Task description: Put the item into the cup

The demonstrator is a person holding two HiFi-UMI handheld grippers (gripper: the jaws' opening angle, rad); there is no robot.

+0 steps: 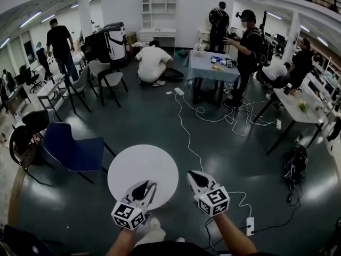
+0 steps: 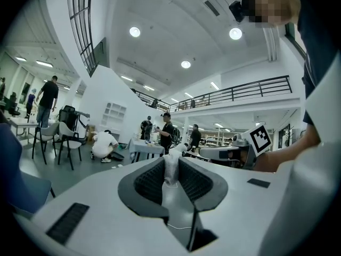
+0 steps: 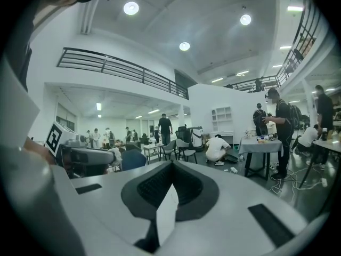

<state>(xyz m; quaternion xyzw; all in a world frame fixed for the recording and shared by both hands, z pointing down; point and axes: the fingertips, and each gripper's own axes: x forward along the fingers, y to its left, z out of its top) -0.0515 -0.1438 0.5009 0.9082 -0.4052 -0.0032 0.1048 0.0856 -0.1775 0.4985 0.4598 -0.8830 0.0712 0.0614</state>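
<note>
My left gripper (image 1: 145,186) hangs over the near edge of a round white table (image 1: 133,167). In the left gripper view its jaws (image 2: 171,163) are shut on a small crumpled white item (image 2: 171,170) that stands upright between the ribbed pads. My right gripper (image 1: 193,176) is beside it, just off the table's right edge and over the dark floor. Its pads meet in the right gripper view (image 3: 170,167), with nothing between them. Both grippers point roughly level into the room. No cup shows in any view.
A blue chair (image 1: 74,151) stands left of the table. A white cable runs across the floor to a power strip (image 1: 249,225) at the right. Farther off are grey chairs (image 1: 106,76), a covered table (image 1: 213,65) and several people.
</note>
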